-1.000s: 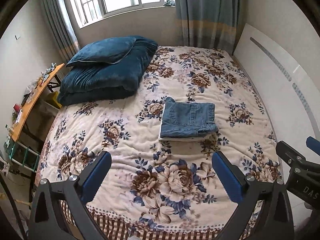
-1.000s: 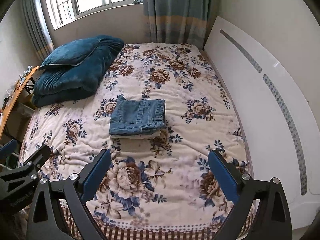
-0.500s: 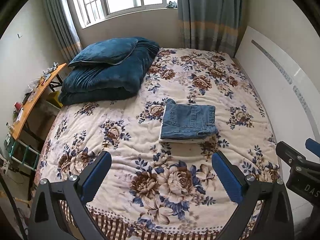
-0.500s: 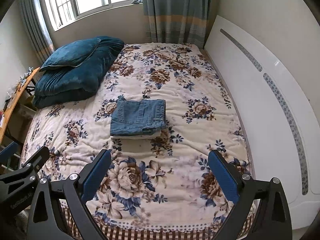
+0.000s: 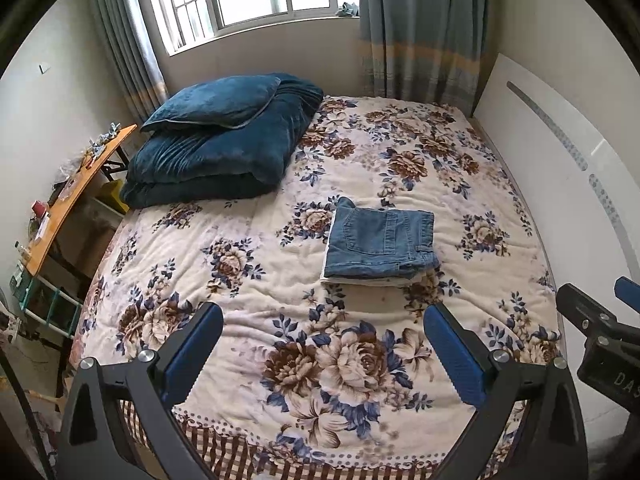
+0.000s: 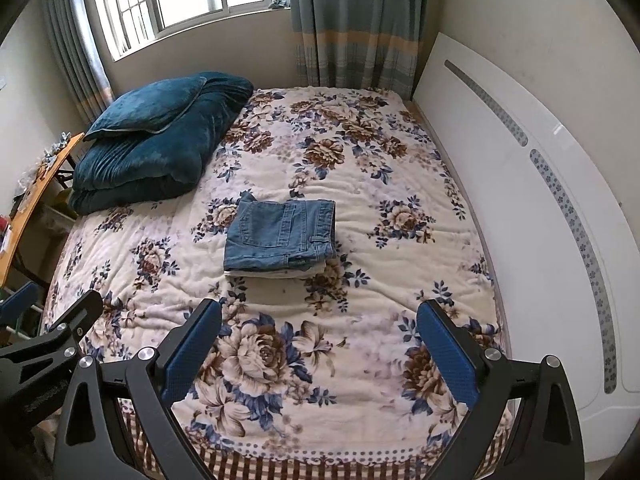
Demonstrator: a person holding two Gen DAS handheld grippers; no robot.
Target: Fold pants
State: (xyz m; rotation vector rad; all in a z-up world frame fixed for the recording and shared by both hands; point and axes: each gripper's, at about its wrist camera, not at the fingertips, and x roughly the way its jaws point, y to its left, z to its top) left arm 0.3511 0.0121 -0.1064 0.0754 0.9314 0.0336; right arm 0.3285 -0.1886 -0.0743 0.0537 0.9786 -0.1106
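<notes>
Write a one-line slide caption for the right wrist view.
Folded jeans lie on the floral bedspread, the open right gripper held back near the bed's foot.

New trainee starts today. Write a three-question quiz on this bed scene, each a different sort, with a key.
1. True or false: the left tool grips the folded blue denim pants.
2. The pants rest on: A) the folded dark blue velvet quilt; B) the floral patterned bedspread; C) the orange wooden side table.
3. Fill in: both the left tool and the right tool are ____.

Key: 1 false; 2 B; 3 open.
</notes>
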